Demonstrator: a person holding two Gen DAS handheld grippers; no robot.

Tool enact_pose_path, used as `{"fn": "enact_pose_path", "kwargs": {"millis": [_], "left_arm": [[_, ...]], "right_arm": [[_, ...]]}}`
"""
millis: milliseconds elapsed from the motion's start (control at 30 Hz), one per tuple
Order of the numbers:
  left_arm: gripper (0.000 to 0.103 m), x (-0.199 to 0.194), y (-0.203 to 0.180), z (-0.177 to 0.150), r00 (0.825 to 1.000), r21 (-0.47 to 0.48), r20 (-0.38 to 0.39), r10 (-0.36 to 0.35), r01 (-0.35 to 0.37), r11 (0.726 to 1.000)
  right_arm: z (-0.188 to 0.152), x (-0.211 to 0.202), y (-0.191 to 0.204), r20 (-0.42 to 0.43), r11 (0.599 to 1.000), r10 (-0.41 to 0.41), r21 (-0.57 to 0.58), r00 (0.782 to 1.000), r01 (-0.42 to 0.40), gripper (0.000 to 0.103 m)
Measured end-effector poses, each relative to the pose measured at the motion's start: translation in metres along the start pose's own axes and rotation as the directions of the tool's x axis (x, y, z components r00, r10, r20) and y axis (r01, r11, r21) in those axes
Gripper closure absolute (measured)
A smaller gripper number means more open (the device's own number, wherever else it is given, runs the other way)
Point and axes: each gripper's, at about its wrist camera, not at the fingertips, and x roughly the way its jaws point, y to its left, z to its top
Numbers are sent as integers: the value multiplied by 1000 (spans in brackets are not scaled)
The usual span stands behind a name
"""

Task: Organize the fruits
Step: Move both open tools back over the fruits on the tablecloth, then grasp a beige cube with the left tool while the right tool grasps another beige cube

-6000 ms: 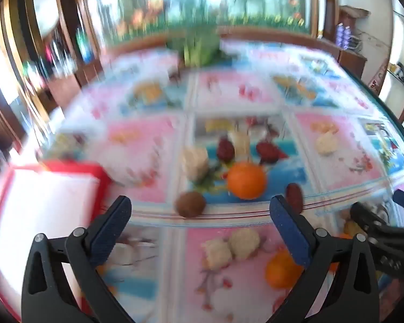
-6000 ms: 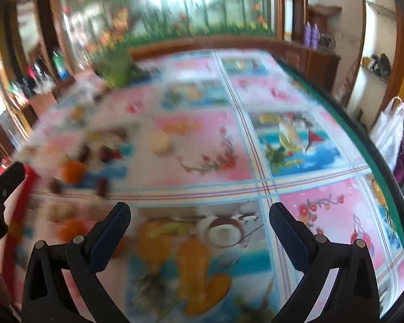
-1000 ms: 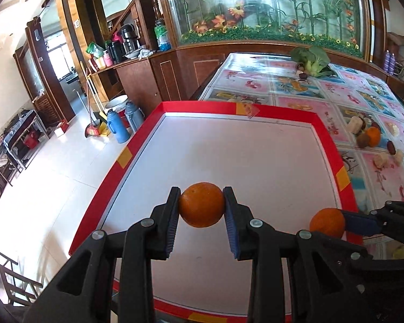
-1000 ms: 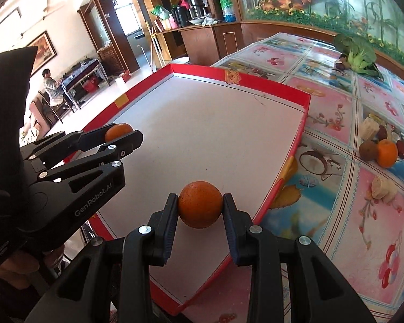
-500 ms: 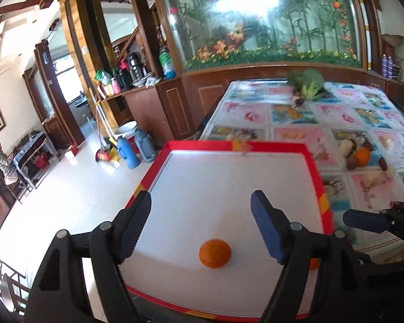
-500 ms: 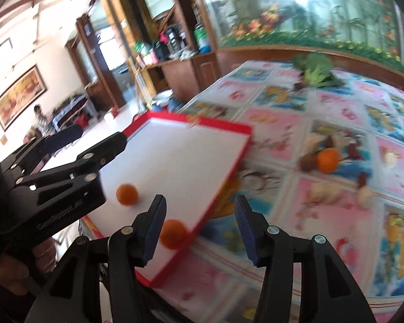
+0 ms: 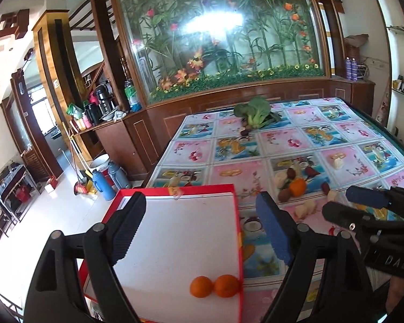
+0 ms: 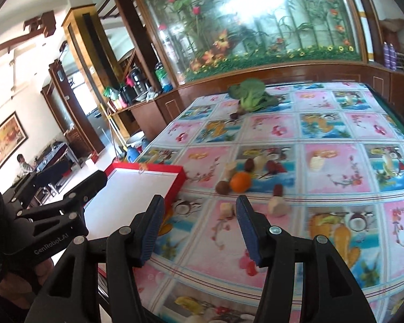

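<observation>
Oranges: in the left wrist view two oranges lie touching side by side on the white floor of the red-rimmed tray, close against its right rim at the near end. The left gripper hangs above the tray with its jaws spread wide and nothing between them. To the right of the tray, on the worktop with its patterned cloth, a third orange sits in a small cluster: a brown round fruit just beside it, dark red pieces and pale chunks behind it. A leafy green vegetable lies at the far end. The right gripper shows at the right edge over the cloth; from here its opening is hard to judge.

In the right wrist view the right gripper is held over the cloth, right of the tray, jaws apart and empty. Beyond them lies the orange, touching the brown fruit. A dark red piece and two pale chunks lie nearer. The greens are far back. The left gripper reaches in from the left above the tray.
</observation>
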Motion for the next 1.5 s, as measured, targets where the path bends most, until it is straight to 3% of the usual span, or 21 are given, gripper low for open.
{"fn": "enact_pose_path", "kwargs": {"millis": [567,833,967,1133,1267,1500], "left_arm": [[19,1,-45,11,1000,64,-17,-18,19,998],[18,22,-59,6,996,90,-73,-49,56,994],[17,51,-63,-13,982,107,-180,-64,84,991],[17,87,-66,-34,945,94,-312,-97,133,987],[17,99,-66,-32,933,63,-336,-132,162,985],[17,113,-95,-25,903,95,-364,-226,278,956]], "right_arm": [[-2,-16,-42,26,998,-11,65,1000,9,48],[-14,7,-70,-94,993,-83,75,992,91,48],[-19,27,-84,-176,988,-110,84,978,126,48],[-17,49,-88,-219,988,-110,87,970,131,48],[-15,64,-84,-238,990,-118,52,964,134,48],[-9,84,-91,-261,988,-130,51,957,148,49]]}}
